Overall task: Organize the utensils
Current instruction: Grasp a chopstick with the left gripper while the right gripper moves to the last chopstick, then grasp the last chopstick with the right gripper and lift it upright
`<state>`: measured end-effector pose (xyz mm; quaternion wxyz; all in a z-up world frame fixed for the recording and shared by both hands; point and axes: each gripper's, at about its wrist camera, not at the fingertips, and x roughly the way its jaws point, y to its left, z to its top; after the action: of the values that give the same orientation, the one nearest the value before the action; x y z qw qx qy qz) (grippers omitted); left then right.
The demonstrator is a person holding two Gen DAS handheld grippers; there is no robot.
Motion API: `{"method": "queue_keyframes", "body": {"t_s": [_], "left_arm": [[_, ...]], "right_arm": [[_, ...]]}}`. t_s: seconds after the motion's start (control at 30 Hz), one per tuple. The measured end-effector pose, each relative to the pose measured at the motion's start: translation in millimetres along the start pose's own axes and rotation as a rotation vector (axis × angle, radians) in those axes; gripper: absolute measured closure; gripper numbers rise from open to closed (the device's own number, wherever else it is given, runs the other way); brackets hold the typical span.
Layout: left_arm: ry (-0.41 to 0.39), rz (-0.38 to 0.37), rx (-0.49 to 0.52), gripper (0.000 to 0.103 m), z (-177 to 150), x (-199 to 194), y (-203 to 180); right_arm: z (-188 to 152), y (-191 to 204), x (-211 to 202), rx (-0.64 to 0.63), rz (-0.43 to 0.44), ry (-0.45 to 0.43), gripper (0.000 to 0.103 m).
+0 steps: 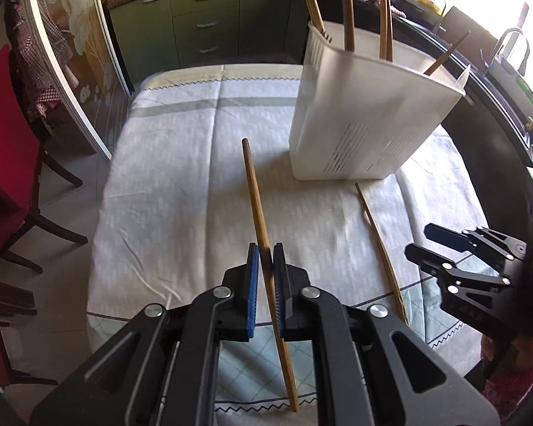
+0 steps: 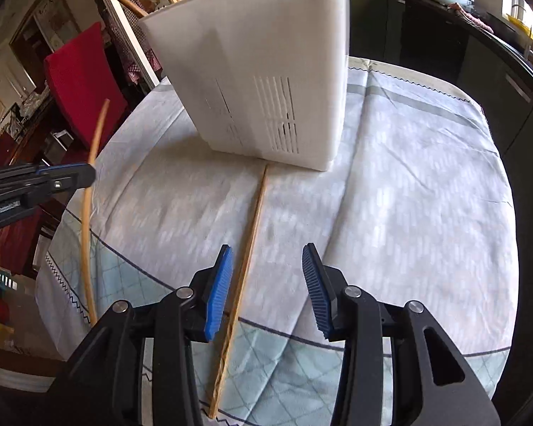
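Wooden and slim, a stick (image 1: pixel 263 234) sits clamped between the blue pads of the left claw (image 1: pixel 265 259) in the left wrist view, its far end lifted above the pale cloth on the worktop (image 1: pixel 181 163). Beyond it stands a white slotted utensil holder (image 1: pixel 366 113) with several wooden handles (image 1: pixel 348 17) rising from its top. A second stick (image 1: pixel 382 248) lies flat on the cloth just in front of the holder, and the right claw (image 1: pixel 419 239) reaches in from the right edge near it.

From the right wrist, the right claw (image 2: pixel 266 284) hangs over that flat stick (image 2: pixel 247 245) with its pads apart, the stick close by the left pad. At the left edge the left claw (image 2: pixel 85 174) grips its stick (image 2: pixel 89 191).
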<state>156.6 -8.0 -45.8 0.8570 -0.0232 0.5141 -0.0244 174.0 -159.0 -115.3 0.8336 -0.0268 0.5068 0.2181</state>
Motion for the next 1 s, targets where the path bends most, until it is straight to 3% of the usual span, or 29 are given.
{"method": "queue_keyframes", "body": {"t_s": [0.33, 0.43, 0.47, 0.53, 0.9, 1.0], "left_arm": [[-0.123, 0.007, 0.044, 0.095, -12, -51, 8], [-0.131, 0.007, 0.061, 0.095, -14, -52, 5], [-0.132, 0.007, 0.064, 0.095, -14, -52, 5], [-0.131, 0.0, 0.068, 0.095, -15, -53, 3], [-0.139, -0.013, 0.089, 0.095, -15, -58, -4], [-0.1, -0.011, 0.092, 0.095, -11, -50, -4]], "right_arm": [[22, 31, 50, -0.045, -0.097, 0.046, 0.065], [20, 35, 52, -0.07, -0.12, 0.038, 0.085], [21, 35, 51, -0.066, -0.118, 0.043, 0.096], [20, 31, 48, -0.044, -0.095, 0.043, 0.097], [-4, 12, -60, 0.026, 0.035, -0.165, 0.097], [-15, 8, -90, 0.032, 0.053, -0.218, 0.097]]}}
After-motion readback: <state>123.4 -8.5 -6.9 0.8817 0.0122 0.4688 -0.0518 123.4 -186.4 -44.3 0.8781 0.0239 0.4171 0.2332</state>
